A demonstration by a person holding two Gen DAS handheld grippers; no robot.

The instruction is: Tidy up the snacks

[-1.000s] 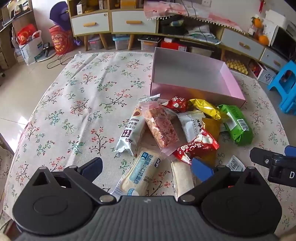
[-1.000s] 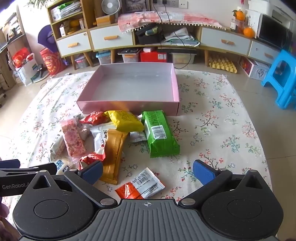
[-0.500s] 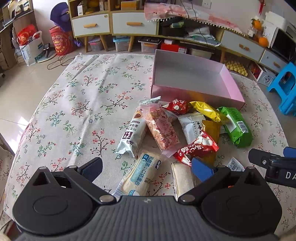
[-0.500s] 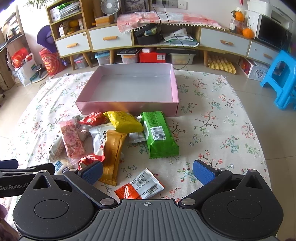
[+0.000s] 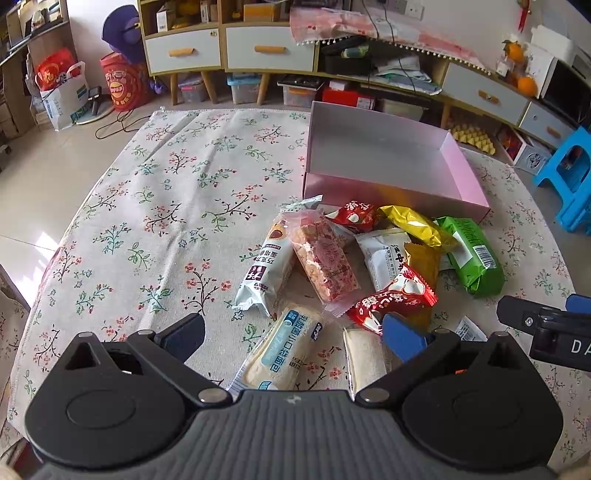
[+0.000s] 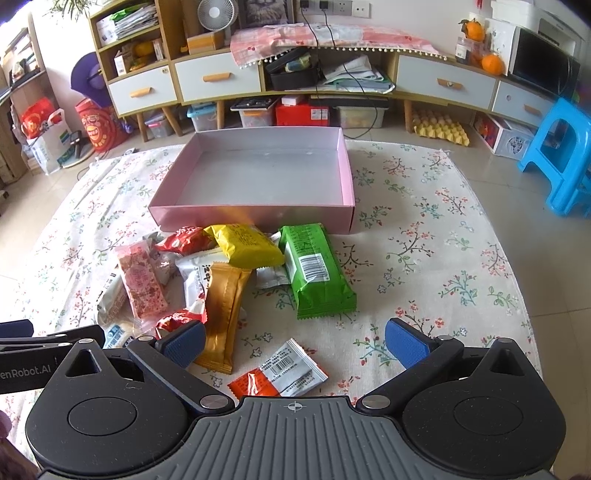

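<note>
Over the last second, both views have drawn back slightly; no snack has moved. The left tool [image 5: 291,334] and right tool [image 6: 293,338] remain spread apart and empty, the pink box [image 6: 258,216] unfilled: sorting is not yet begun.

Black left gripper [image 5: 291,336], right gripper [image 6: 293,341]; blue pads, silver screws.

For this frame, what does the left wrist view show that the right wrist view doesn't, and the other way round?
Only the left wrist view shows the cream bun packet whole, lying between the open left gripper fingers, and the plain white packet beside it. Only the right wrist view shows the orange-and-white sachet whole, nearest the open right gripper, plus the pink box's bare floor and the table fan on the shelf. Both show the pink box, the green packet, the yellow packet and the floral tablecloth.
</note>
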